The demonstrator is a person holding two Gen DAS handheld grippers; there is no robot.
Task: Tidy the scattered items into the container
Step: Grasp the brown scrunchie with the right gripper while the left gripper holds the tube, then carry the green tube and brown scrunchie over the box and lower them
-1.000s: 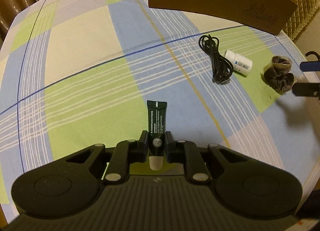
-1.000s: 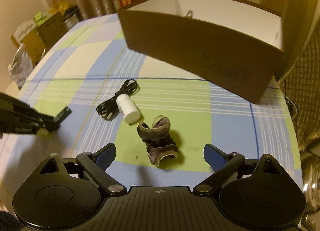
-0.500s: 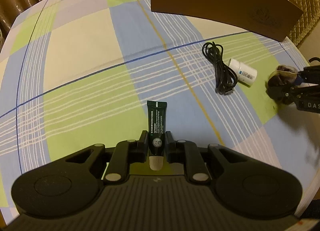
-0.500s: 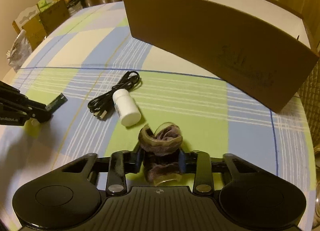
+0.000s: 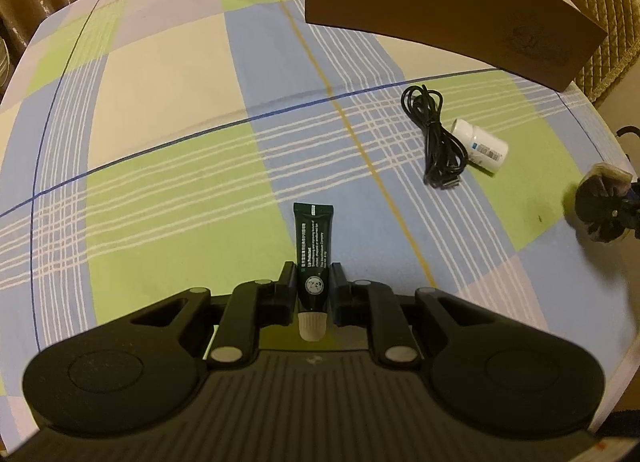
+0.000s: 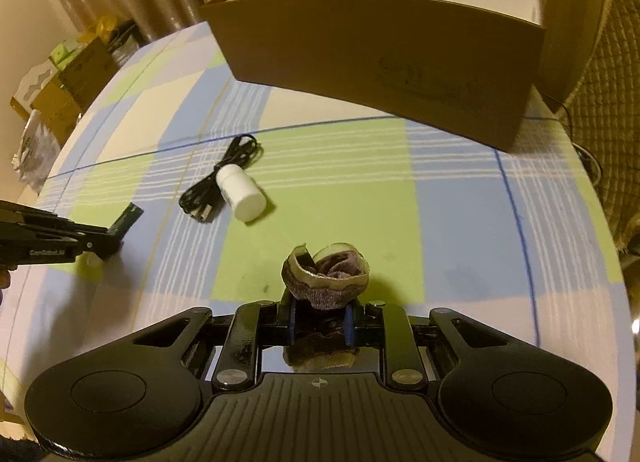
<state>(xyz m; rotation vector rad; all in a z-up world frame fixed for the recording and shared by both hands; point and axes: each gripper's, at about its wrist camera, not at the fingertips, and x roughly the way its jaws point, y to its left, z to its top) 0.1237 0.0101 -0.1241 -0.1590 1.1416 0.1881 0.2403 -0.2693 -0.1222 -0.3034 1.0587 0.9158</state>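
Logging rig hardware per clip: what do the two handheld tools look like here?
Both are matte black, with a ribbed centre housing flanked by two round lobes, and silver pivot pins on the linkage arms. The left tool has plain black fingers; the right tool shows blue finger pads. White "GenRobot.AI" lettering runs along the left tool's side in the right wrist view.

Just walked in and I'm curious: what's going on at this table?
A person is tidying with two hand-held tools. The left claw is shut on a dark green tube, the right claw on a rolled sock. A black cable and white bottle lie on the tablecloth. The brown box waits behind.
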